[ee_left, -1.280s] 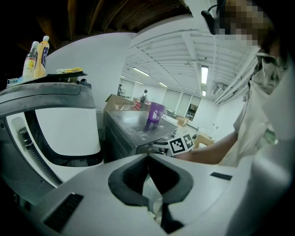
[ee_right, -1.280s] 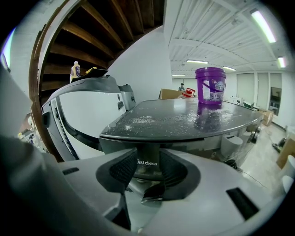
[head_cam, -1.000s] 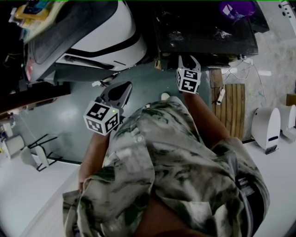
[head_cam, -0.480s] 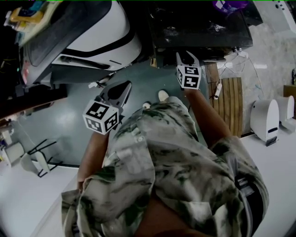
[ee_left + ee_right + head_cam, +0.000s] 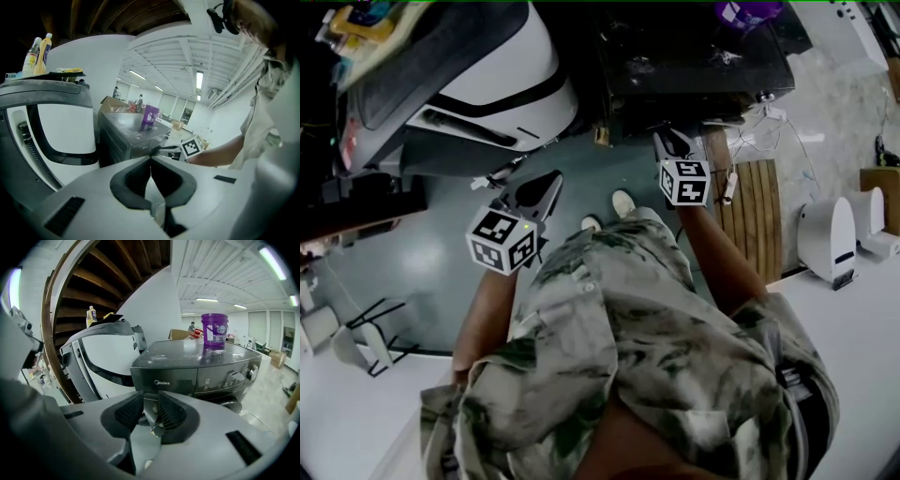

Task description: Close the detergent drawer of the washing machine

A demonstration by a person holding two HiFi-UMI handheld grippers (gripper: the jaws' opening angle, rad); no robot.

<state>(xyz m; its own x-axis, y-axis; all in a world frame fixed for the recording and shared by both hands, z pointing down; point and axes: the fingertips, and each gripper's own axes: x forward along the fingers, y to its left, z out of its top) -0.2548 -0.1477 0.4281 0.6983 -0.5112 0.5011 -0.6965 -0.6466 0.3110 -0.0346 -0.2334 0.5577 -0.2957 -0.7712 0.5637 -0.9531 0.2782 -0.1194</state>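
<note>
Left claw (image 5: 151, 160) pinched together, empty. Right claw (image 5: 150, 398) narrow, jaws have just been closing, nothing between them. Detergent drawer (image 5: 164, 381) near, at its 12 o'clock, looks flush with washing machine (image 5: 206, 357) front. I judge it shut; only backing off left.

Setting: large open-plan test hall or workshop, not a home. Evidence: high white ribbed ceiling (image 5: 187, 51) with strip lights (image 5: 199, 79); exposed dark timber beams (image 5: 108, 268); a dark washing machine (image 5: 197, 373) standing free on a grey-green floor (image 5: 441, 244), purple bucket (image 5: 214, 330) on top; cardboard boxes (image 5: 110, 104) and distant people (image 5: 116, 92) behind; slatted wooden pallet (image 5: 757, 216) and loose cables (image 5: 787, 127) alongside.
</note>
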